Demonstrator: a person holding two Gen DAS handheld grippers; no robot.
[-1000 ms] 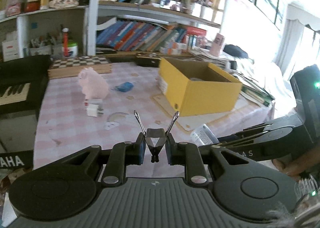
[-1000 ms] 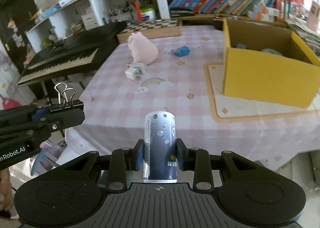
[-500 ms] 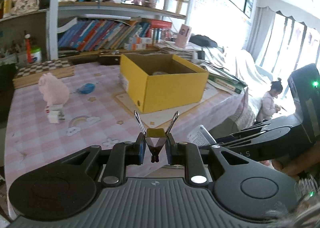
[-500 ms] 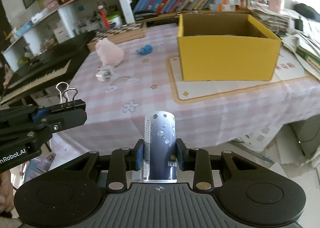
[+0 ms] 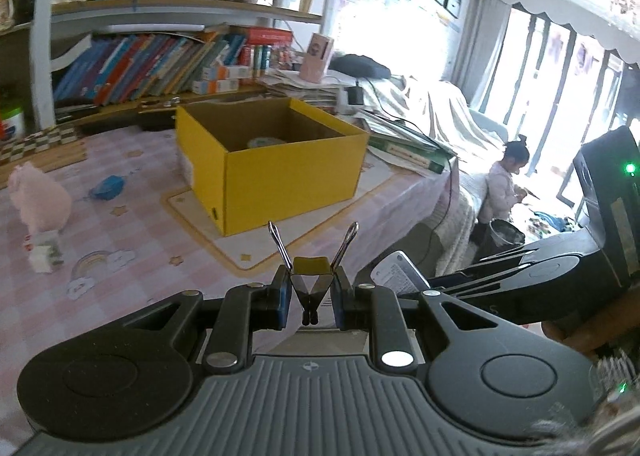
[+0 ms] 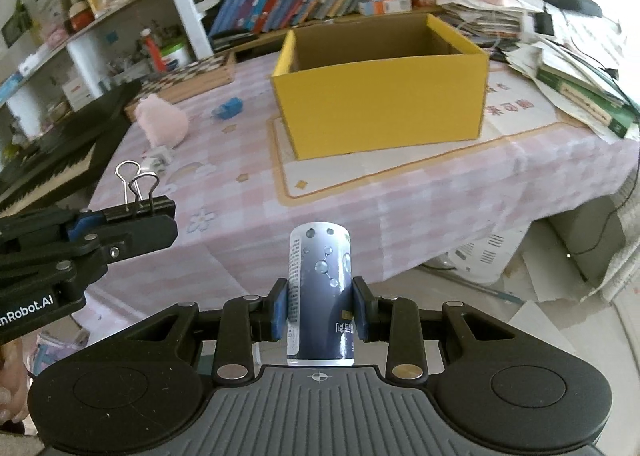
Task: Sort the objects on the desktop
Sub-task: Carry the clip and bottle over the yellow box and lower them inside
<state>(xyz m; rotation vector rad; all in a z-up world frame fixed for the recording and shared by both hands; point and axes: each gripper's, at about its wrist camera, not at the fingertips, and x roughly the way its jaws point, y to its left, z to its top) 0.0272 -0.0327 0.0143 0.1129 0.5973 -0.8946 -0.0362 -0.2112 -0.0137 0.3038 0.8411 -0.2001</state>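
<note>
The left gripper (image 5: 310, 298) pinched a black metal binder clip (image 5: 311, 283); the right gripper (image 6: 320, 310) clamped a dark-blue printed cylindrical can (image 6: 320, 292). Both pointed at the open yellow cardboard box (image 6: 380, 100), probably their destination

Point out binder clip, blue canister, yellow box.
binder clip (image 5: 311, 283), left wrist view, black body.
blue canister (image 6: 320, 288), right wrist view, printed side.
yellow box (image 6: 380, 104), right wrist view, front wall.

Black binder clip (image 5: 312, 288), blue tube (image 6: 320, 296) (upright) – yellow box (image 6: 380, 104), open

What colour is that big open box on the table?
Yellow outside, plain brown cardboard inside. The box shows best from the right wrist view.
</note>
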